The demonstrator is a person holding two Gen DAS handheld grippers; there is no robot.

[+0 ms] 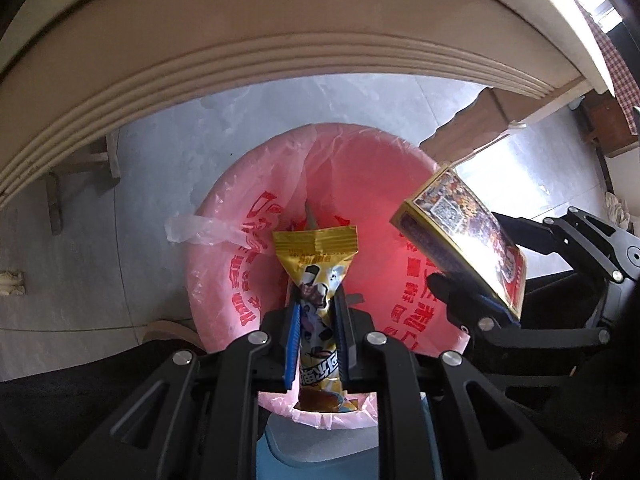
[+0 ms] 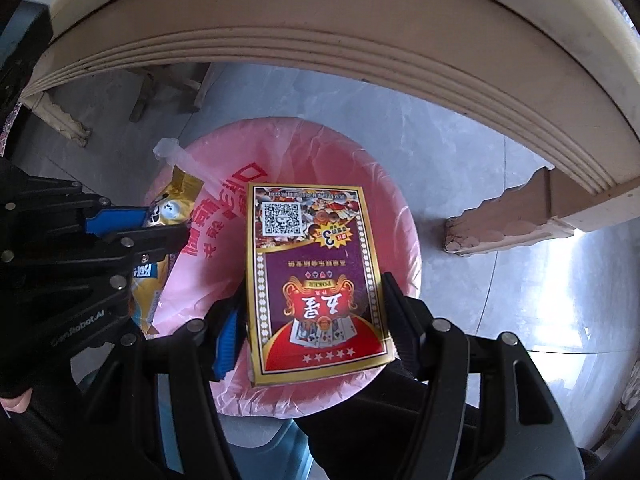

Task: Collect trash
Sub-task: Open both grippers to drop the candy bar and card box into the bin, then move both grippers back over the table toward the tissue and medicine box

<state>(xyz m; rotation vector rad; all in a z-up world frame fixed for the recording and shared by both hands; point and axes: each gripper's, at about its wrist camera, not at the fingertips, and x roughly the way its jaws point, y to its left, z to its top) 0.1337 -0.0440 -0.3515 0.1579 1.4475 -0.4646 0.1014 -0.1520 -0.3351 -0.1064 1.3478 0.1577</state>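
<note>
A yellow snack wrapper is pinched between the closed fingers of the left gripper, its crimped top end sticking out past the fingertips and its lower end hanging behind them. Directly beyond the fingers lies the open mouth of a bin lined with a pink plastic bag printed with red characters; the wrapper hangs over that opening. The bin's own body is almost wholly covered by the liner, with only a blue edge showing below the fingers.

The right gripper clamps a playing-card box by its long sides, one finger on each side, the box held flat over the same pink bag. Here the box's face reads clearly: a QR code, the word POKER, red and purple panels in a gold border. In the left wrist view the box appears edge-on off to the right of the fingers, washed out by glare, so its print is hard to read.

From the right wrist view the wrapper is mostly hidden behind the left gripper's black fingers; only gold patches show.

Beyond the bin, a cream worktop edge with ribbed moulding curves across the top of both views, above a grey tiled floor. What is inside the bag cannot be made out.
</note>
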